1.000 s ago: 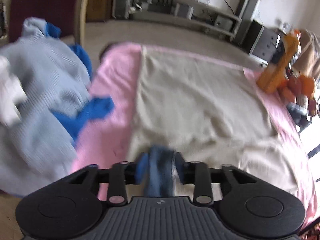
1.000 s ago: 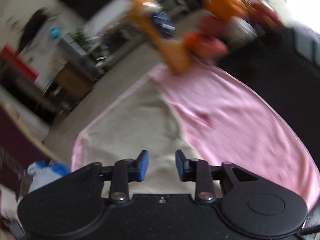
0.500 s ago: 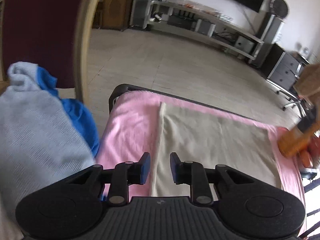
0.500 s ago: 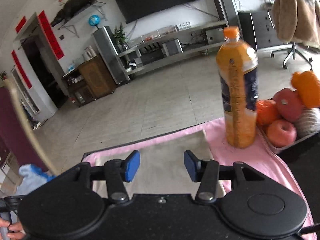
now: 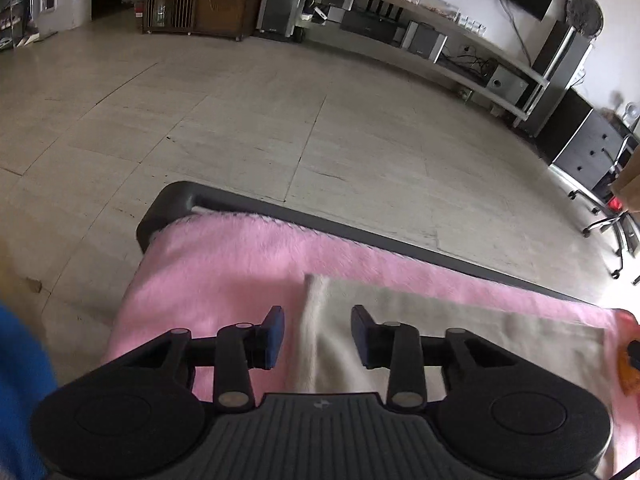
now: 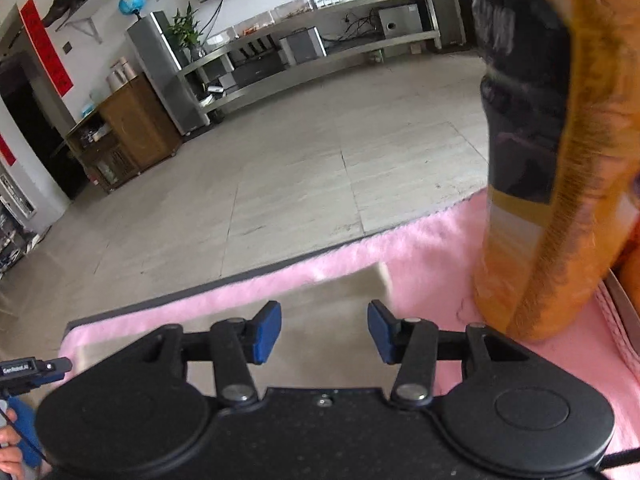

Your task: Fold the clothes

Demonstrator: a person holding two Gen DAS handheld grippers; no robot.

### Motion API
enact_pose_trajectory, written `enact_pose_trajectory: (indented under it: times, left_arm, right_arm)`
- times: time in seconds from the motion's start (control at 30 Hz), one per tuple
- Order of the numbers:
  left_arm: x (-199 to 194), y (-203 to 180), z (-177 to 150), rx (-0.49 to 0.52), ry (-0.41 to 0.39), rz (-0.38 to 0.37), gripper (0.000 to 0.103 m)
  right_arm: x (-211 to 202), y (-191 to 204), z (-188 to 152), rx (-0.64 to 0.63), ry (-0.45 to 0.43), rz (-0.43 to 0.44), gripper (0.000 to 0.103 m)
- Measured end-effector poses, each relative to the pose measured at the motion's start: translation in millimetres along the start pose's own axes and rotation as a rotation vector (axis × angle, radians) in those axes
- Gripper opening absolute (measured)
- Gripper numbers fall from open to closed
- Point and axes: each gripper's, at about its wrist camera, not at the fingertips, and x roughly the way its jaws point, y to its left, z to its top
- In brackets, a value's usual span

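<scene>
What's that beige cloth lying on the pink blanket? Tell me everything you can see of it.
The beige cloth is a plain, pale, matte fabric lying flat on the fluffy pink blanket, with straight edges and square corners near the table's far edge. No print or seams show. Both open grippers hover at its far corners, left gripper and right gripper; neither grips it.

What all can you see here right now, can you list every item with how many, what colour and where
beige garment: one, beige, flat on the blanket, far corners ahead of both tongs
blanket: one, pink, covering the table
table: one, dark rim, far edge
bottle: one, orange, dark label, right of garment
blue cloth: one, left edge
left tongs: one, black, blue pads, open over garment's left edge
right tongs: one, black, blue pads, open over garment
</scene>
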Motion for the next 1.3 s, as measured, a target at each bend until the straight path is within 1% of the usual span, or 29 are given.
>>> enact_pose_trajectory:
  times: [0.03,0.07,0.1,0.2,0.3,0.4,0.43,0.47,0.53,0.57,0.63,0.67,0.7,0.73,0.77,0.8,0.93,1.0,1.07,1.17,1.3]
  left_arm:
    - [5,-1,2,0.011,0.003,0.003,0.021]
    - [8,-2,2,0.025,0.005,0.0,0.019]
    - [11,-2,2,0.043,0.005,-0.002,0.019]
    - [17,-2,1,0.076,0.009,0.037,0.019]
    - [19,1,-1,0.072,0.003,0.035,0.022]
    - [20,-1,-2,0.101,-0.012,0.04,0.022]
    - [20,-2,-2,0.113,-0.017,0.042,0.022]
    - [19,-3,-3,0.125,-0.023,0.043,0.019]
    - [20,-6,-4,0.15,-0.035,0.044,0.014]
    - [21,-8,-5,0.165,-0.041,0.047,0.011]
    - [21,-13,-8,0.193,-0.051,0.054,0.009]
    - [21,-15,-9,0.204,-0.055,0.058,0.006]
    - [20,-17,-10,0.214,-0.061,0.065,0.005]
    - [19,-18,-10,0.223,-0.066,0.071,0.005]
    - [18,-20,-11,0.233,-0.072,0.078,0.005]
    - [15,-21,-12,0.238,-0.082,0.085,0.005]
    - [-10,-27,-13,0.248,-0.135,0.096,0.004]
    - [-30,-32,-14,0.264,-0.158,0.1,0.004]
    - [-57,-36,-17,0.27,-0.19,0.096,0.004]
    - [-103,-36,-23,0.243,-0.236,0.083,0.004]
    - [-167,-29,-39,0.195,-0.289,0.059,0.004]
  right_arm:
    - [5,-1,0,-0.005,-0.009,-0.001,0.047]
    - [9,-2,1,-0.01,-0.018,-0.002,0.047]
    - [13,-3,1,-0.016,-0.024,-0.007,0.047]
    - [23,-8,1,-0.024,-0.036,-0.027,0.047]
    - [31,-16,4,-0.01,-0.035,-0.054,0.047]
    - [41,-23,4,0.002,-0.033,-0.083,0.046]
    - [45,-25,4,0.005,-0.029,-0.093,0.044]
    - [48,-26,6,0.004,-0.024,-0.098,0.038]
    - [55,-26,7,-0.007,-0.021,-0.104,0.036]
    - [57,-24,7,-0.017,-0.022,-0.105,0.036]
    - [62,-20,7,-0.056,-0.032,-0.121,0.036]
    - [64,-19,7,-0.066,-0.032,-0.126,0.034]
    - [66,-18,7,-0.075,-0.03,-0.131,0.029]
    - [65,-16,6,-0.09,-0.038,-0.127,0.011]
    - [64,-13,6,-0.103,-0.045,-0.128,0.009]
    - [60,-10,5,-0.12,-0.057,-0.133,0.008]
    - [25,6,4,-0.182,-0.132,-0.132,0.007]
    - [-4,15,6,-0.2,-0.168,-0.117,0.007]
    - [-34,24,9,-0.219,-0.204,-0.102,0.006]
    - [-88,32,11,-0.229,-0.248,-0.079,0.006]
    - [-157,28,8,-0.213,-0.266,-0.062,0.006]
